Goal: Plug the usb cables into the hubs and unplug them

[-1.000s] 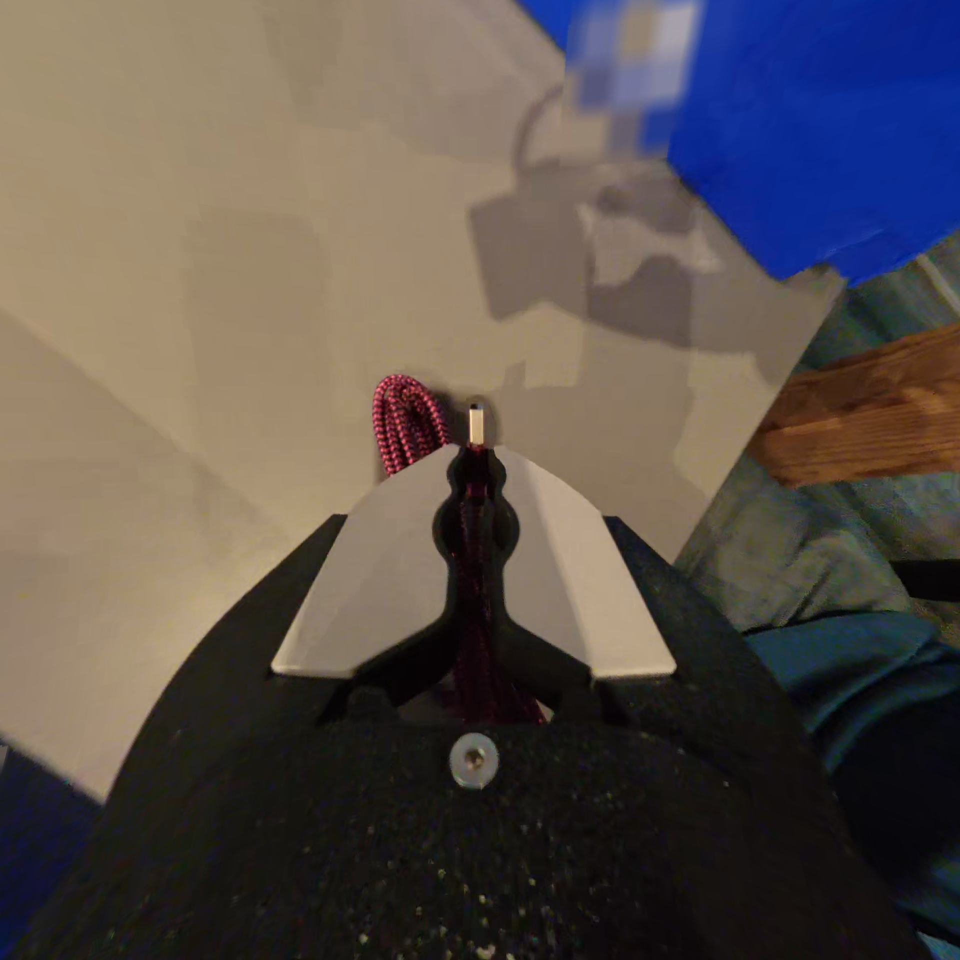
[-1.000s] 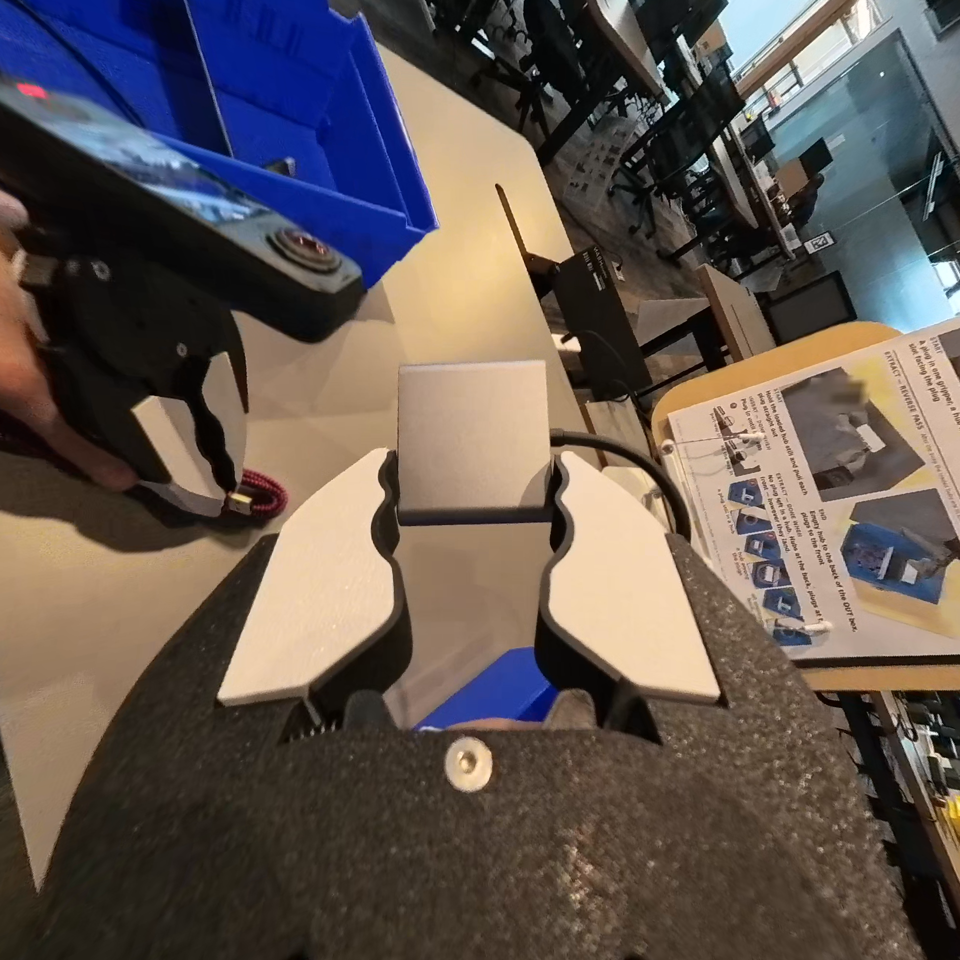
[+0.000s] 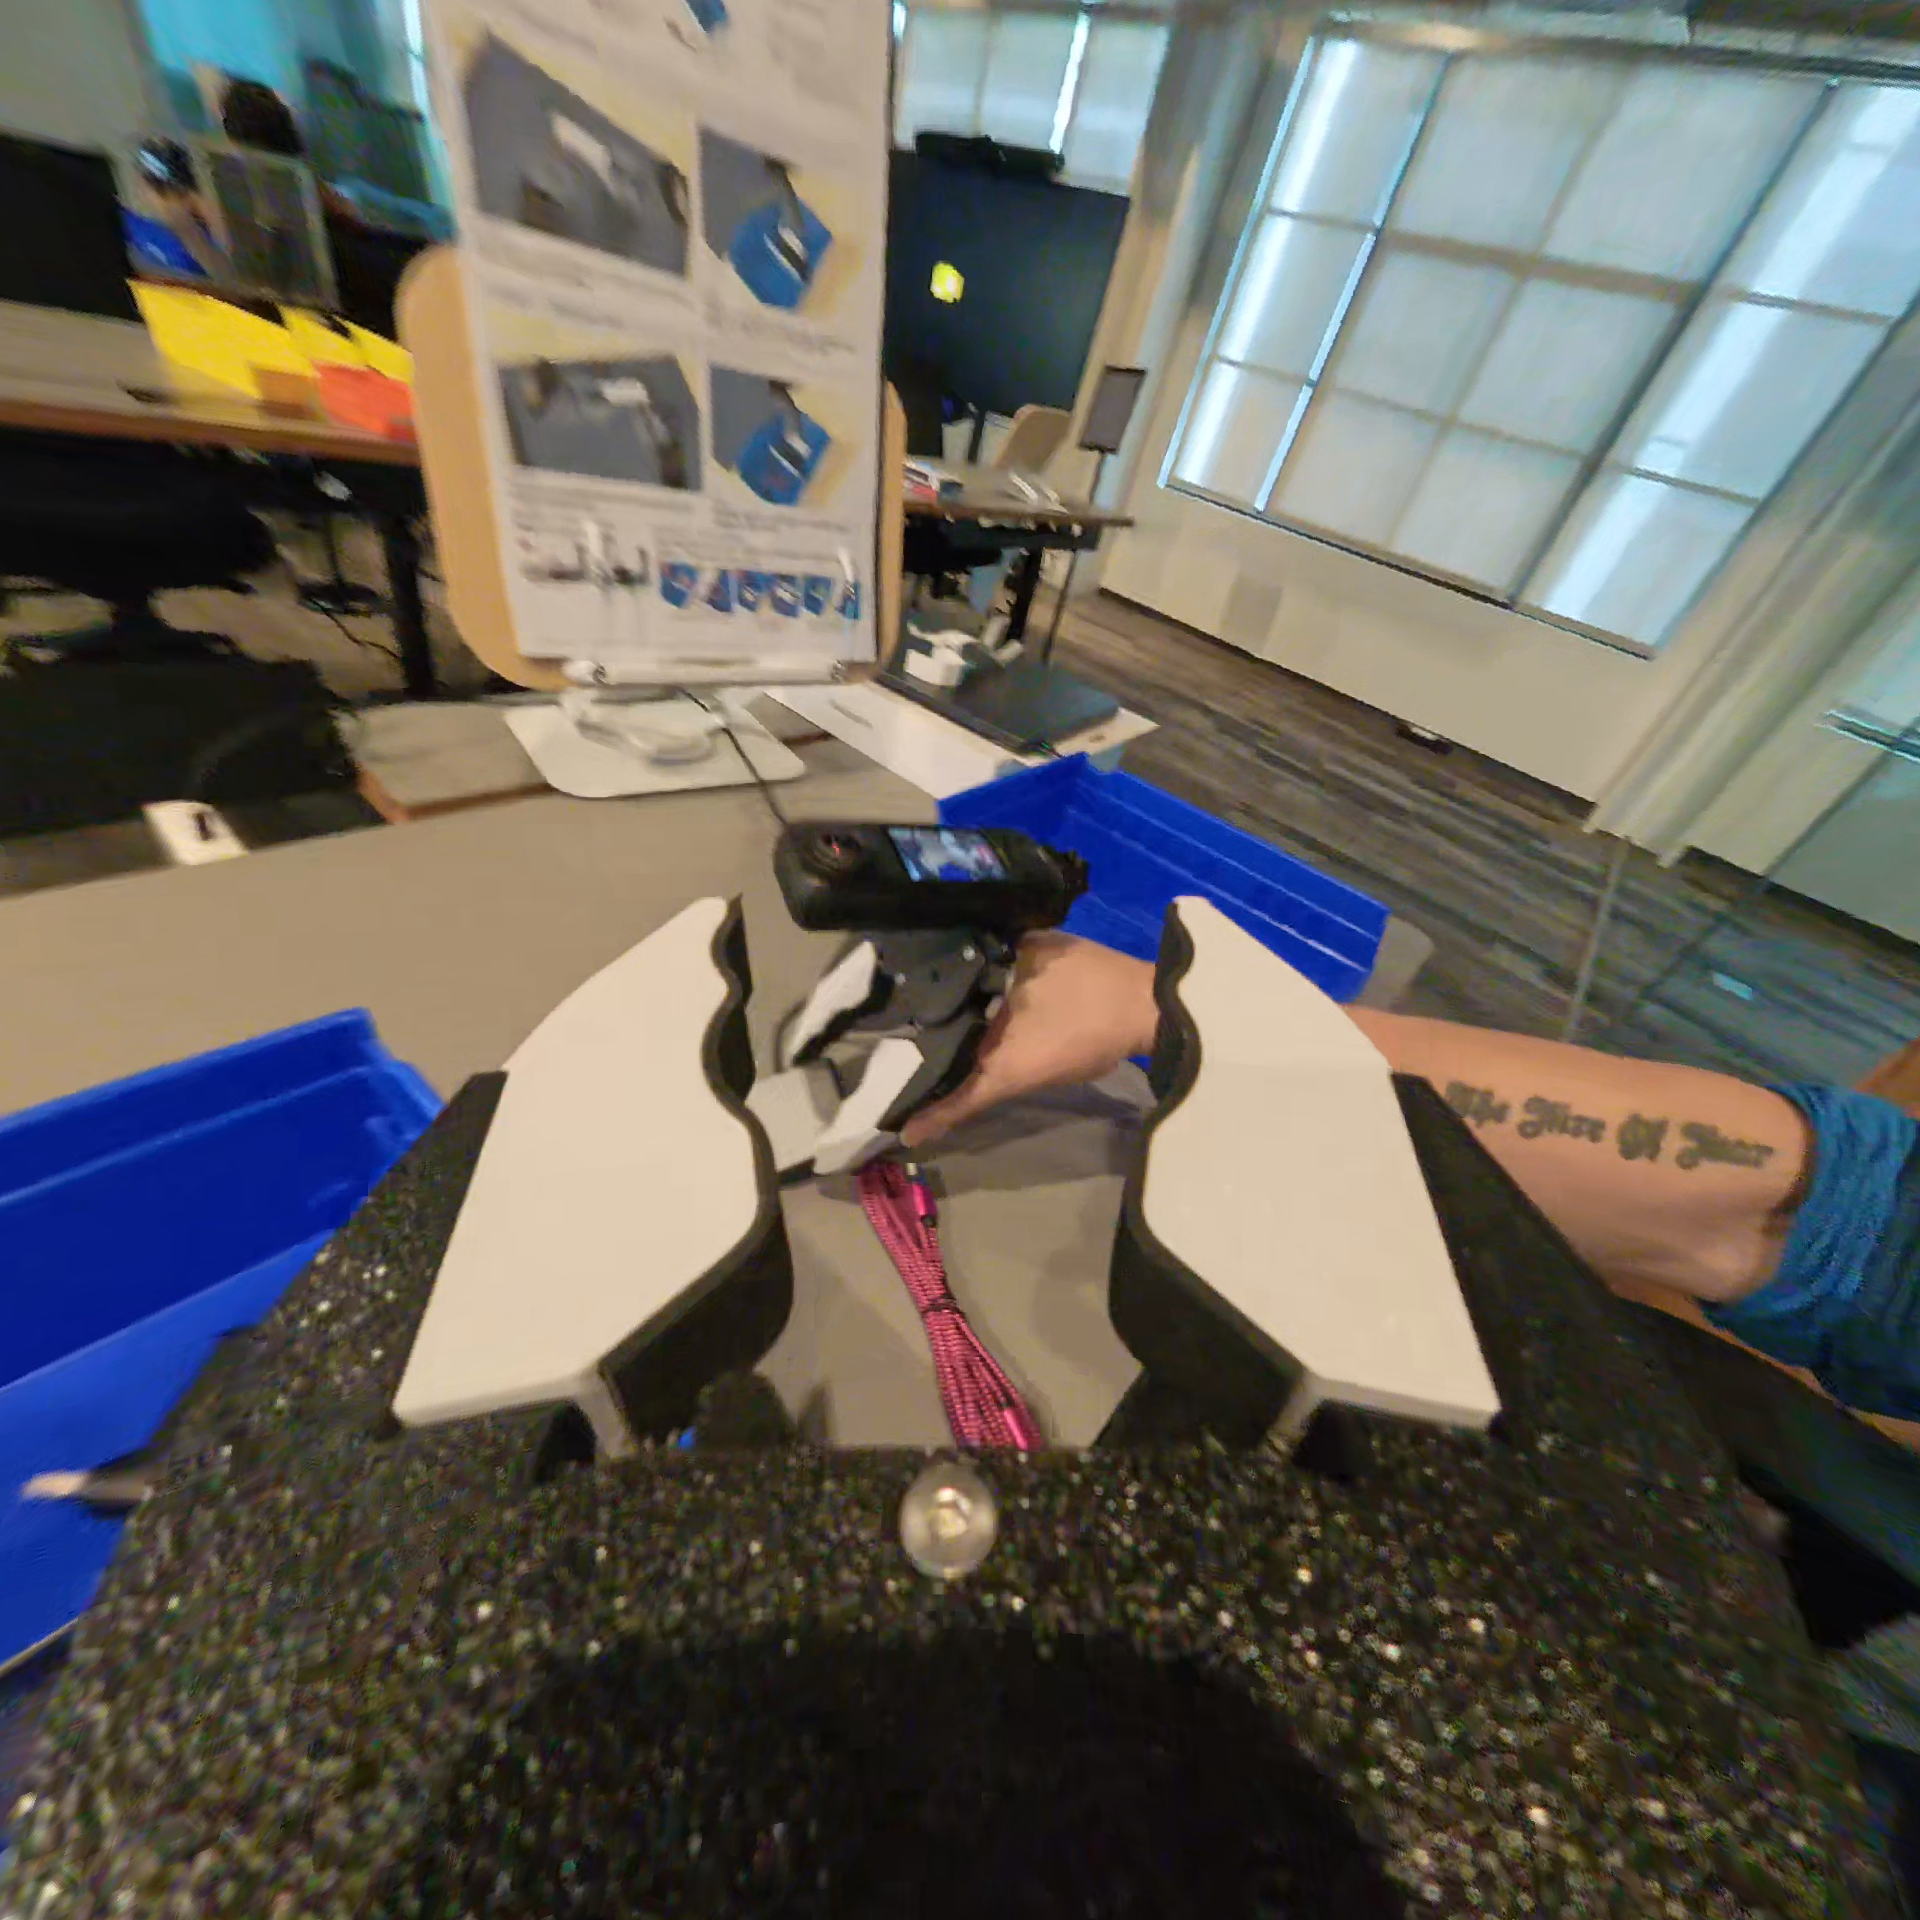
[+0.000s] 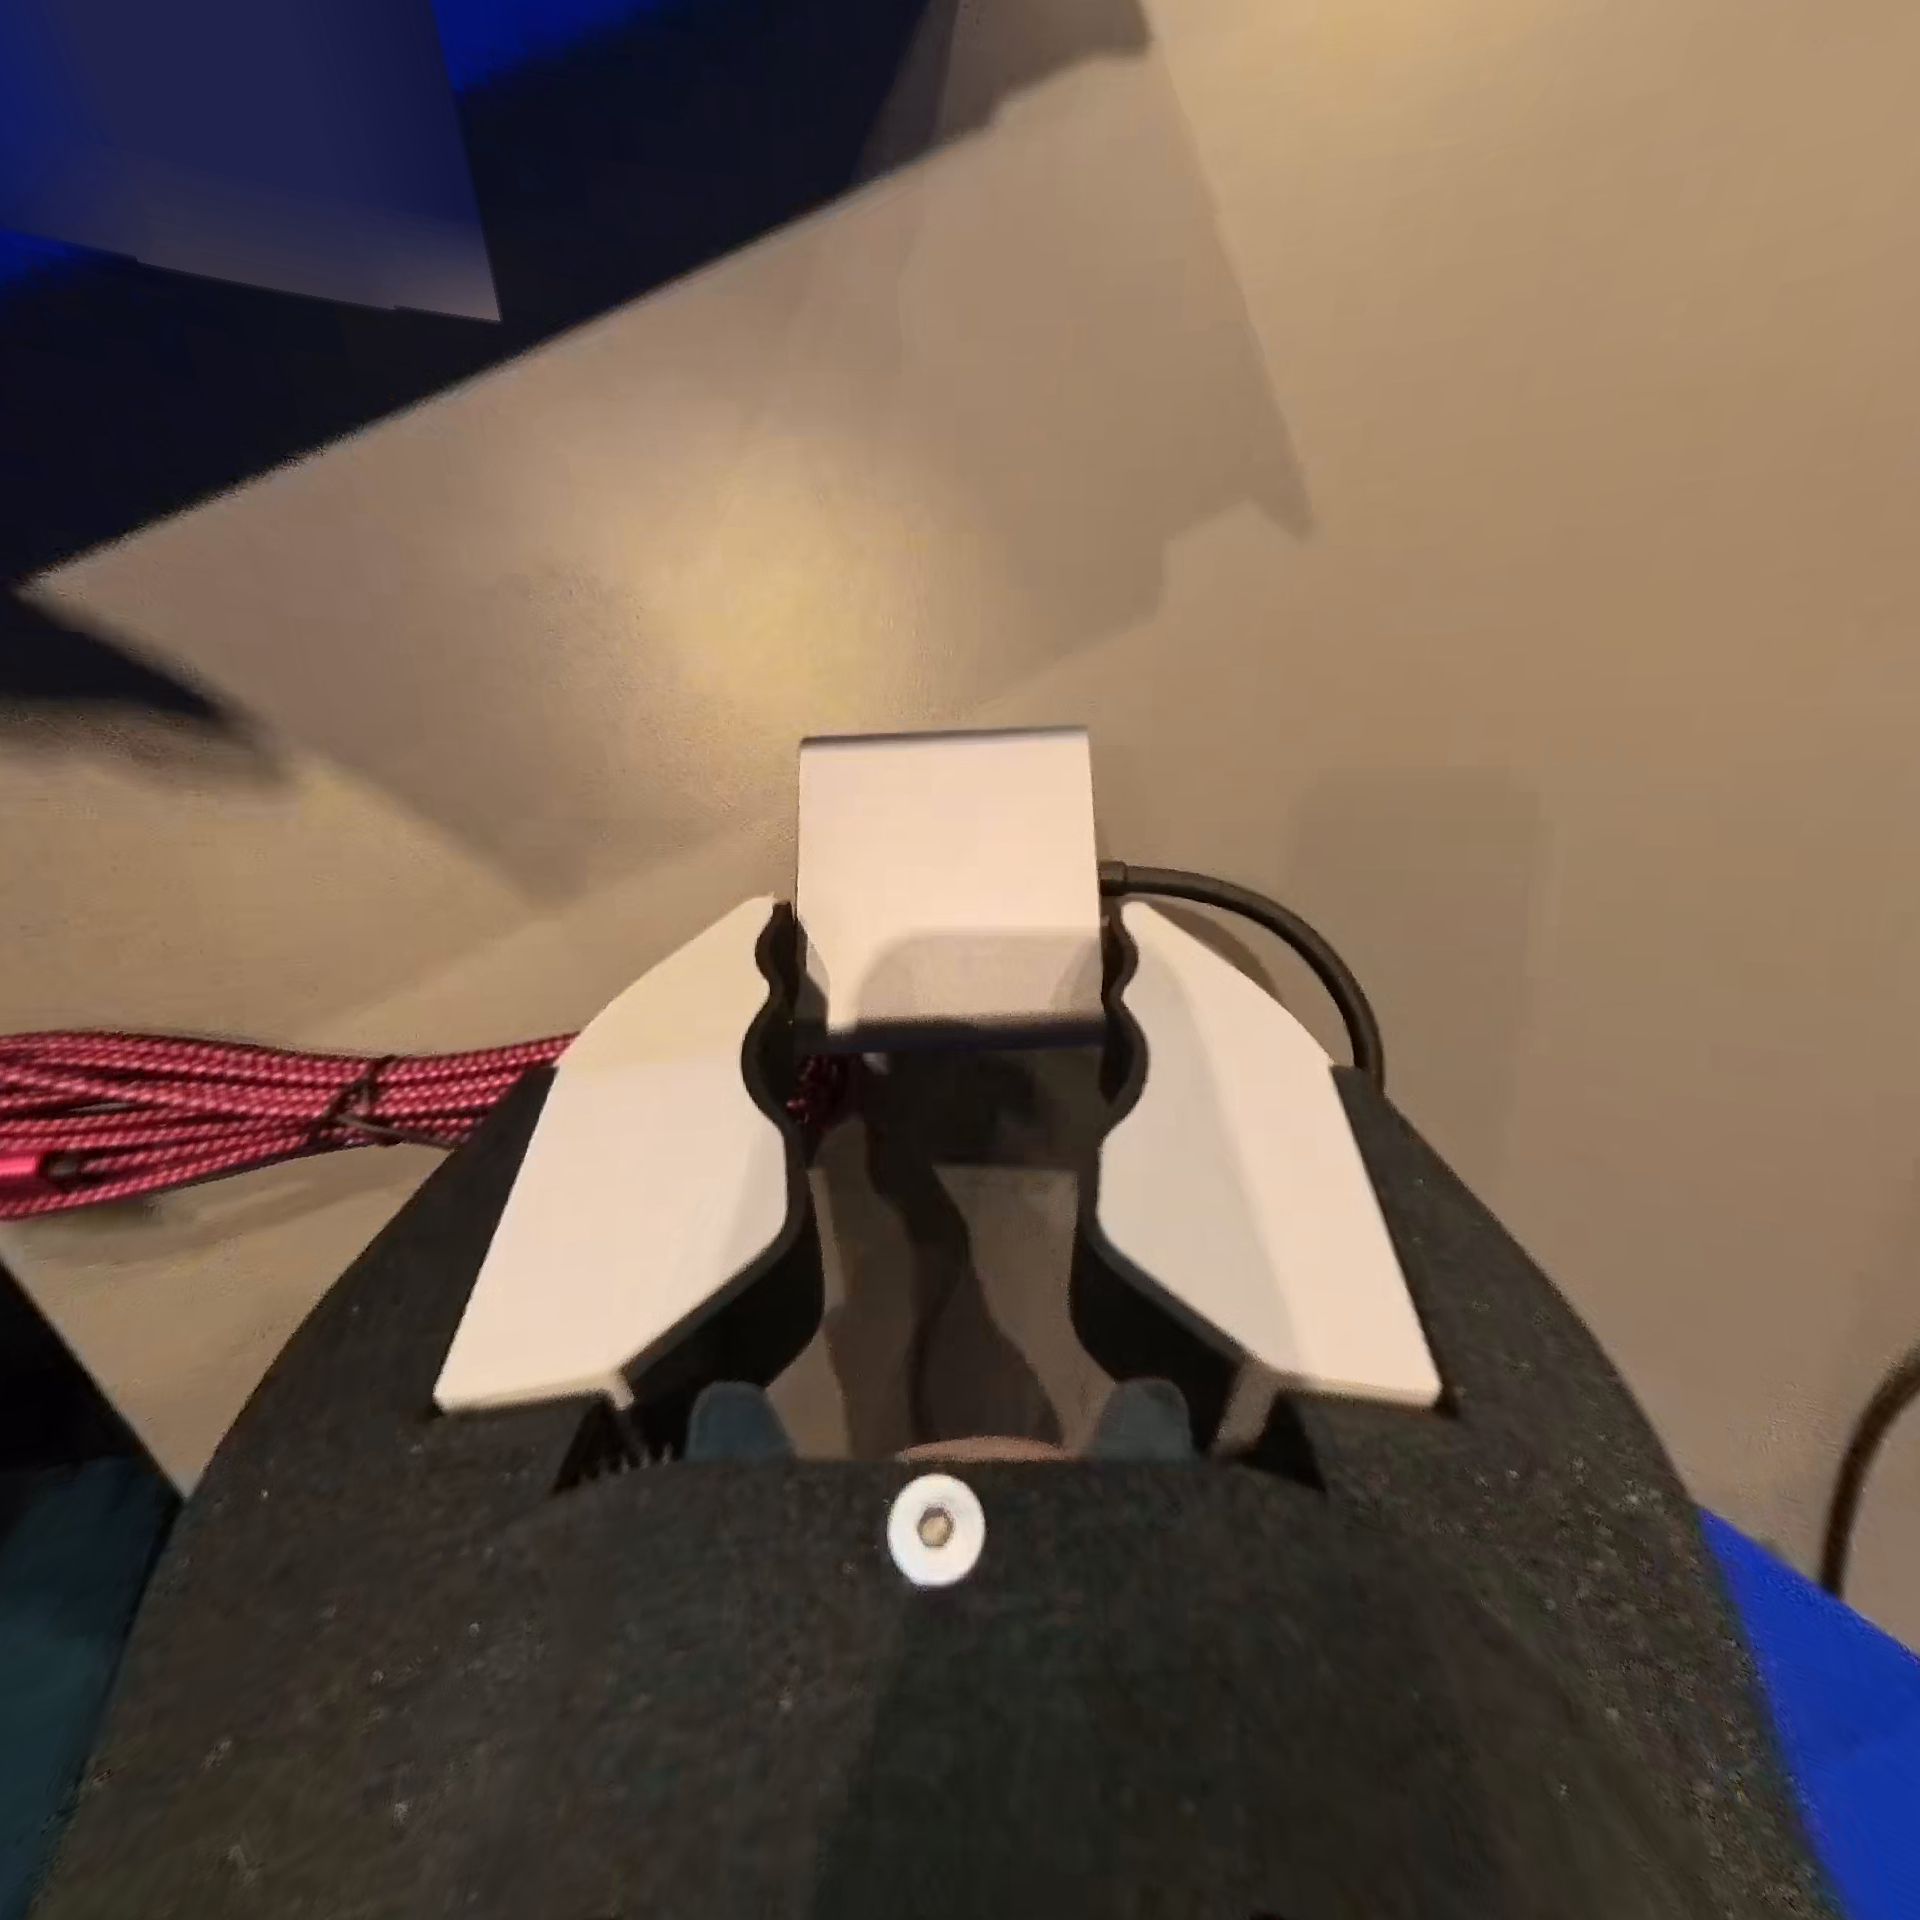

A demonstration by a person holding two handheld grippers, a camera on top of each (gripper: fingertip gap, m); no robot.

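Two grippers differ: the left gripper is spread and empty above the pink usb cable on the desk; the right gripper pinches the silver hub. With the plug loose, regrasping could skew it or nudge the hub off line.

Bare worktop ahead-left: passable. Blue bin blocks near left; second blue bin blocks far right. Pink cable bundle lies across centre lane. Forearm bars right side.
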